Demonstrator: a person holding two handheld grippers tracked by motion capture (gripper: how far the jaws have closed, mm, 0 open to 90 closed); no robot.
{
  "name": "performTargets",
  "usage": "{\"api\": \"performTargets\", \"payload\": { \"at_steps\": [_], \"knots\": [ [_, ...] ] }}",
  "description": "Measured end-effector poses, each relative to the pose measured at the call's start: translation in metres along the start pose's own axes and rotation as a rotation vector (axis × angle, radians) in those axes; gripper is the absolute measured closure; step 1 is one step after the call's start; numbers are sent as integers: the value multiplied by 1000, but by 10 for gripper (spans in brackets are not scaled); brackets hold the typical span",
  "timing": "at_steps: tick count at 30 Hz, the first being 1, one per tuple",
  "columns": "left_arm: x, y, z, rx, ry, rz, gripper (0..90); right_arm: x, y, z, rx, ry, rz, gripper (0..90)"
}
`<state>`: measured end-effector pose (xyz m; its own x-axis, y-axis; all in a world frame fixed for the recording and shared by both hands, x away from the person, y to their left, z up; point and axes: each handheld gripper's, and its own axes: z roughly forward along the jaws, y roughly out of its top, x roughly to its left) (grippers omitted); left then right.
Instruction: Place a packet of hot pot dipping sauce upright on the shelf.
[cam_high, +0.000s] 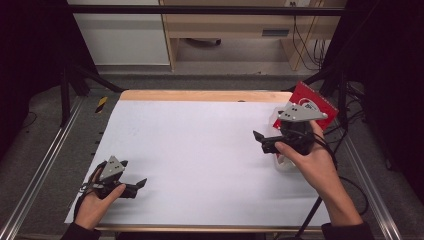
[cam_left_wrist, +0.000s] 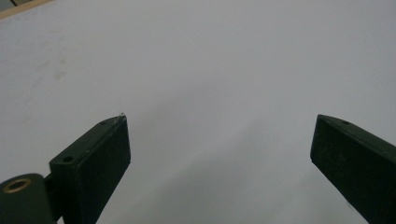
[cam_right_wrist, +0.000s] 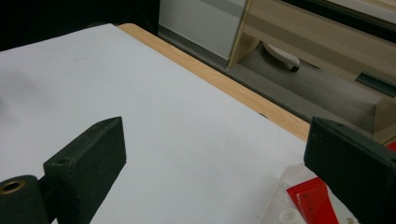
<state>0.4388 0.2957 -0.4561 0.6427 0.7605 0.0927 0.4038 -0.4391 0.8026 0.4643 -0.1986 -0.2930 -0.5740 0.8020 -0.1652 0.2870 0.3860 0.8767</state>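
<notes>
Both claws are spread apart, gripping nothing: the left gripper (cam_high: 141, 184) sits low near the table's (cam_high: 200, 140) front edge, the right gripper (cam_high: 258, 136) hovers beside a red packet (cam_high: 320, 102).

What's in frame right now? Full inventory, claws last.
Red package: 1, red with white print, far right table edge, partly behind the right claw.
Clear plastic bag: 1, transparent with a red label, right side of the table by the right claw.
Table: 1, white top, wood strip along the far edge.
Cabinet: 1, light wood, on the floor beyond the table.
Left claw: 1, black, near left corner, jaws wide apart, holding nothing.
Right claw: 1, black, right side, jaws wide apart, holding nothing.
</notes>
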Motion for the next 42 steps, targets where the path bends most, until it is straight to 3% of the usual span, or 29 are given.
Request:
{"api": "performTargets", "payload": {
  "at_steps": [23, 42],
  "knots": [
    [2, 0, -2, -6, 14, -4, 34, 43, -28, 11, 3, 58, -12, 53],
    [4, 0, -3, -15, 24, -7, 39, 66, -56, 34, 35, 96, 8, 49]
  ]
}}
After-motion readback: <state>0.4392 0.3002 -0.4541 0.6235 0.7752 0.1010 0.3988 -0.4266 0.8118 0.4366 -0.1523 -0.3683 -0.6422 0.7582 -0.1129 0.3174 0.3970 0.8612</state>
